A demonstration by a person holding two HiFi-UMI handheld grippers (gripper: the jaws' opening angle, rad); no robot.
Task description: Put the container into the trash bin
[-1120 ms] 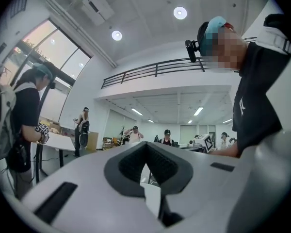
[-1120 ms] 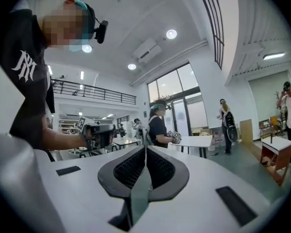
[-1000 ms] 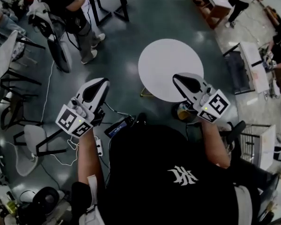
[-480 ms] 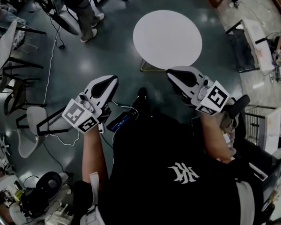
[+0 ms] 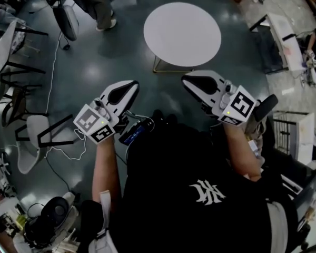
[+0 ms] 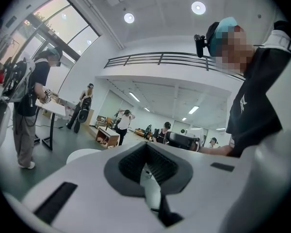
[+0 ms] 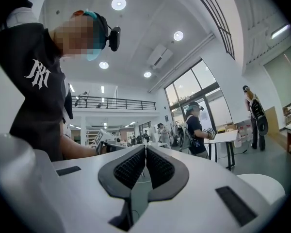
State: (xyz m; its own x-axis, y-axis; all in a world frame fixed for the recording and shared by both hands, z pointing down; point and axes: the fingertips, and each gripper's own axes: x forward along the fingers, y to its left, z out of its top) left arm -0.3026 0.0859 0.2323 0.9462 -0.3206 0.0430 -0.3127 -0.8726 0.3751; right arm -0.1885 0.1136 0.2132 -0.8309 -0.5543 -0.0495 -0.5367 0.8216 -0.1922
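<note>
The left claw (image 5: 130, 84) and right claw (image 5: 187, 80) are clenched, holding nothing. The round white tabletop (image 5: 181, 33) has slid to the top middle. No container or trash bin shows, so maybe the job is done.

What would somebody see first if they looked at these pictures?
Probably the two white grippers that the person holds out in front: the left gripper and the right gripper, both with jaws shut on nothing. Just ahead of them, a round white table stands out brightly against the dark floor.
</note>
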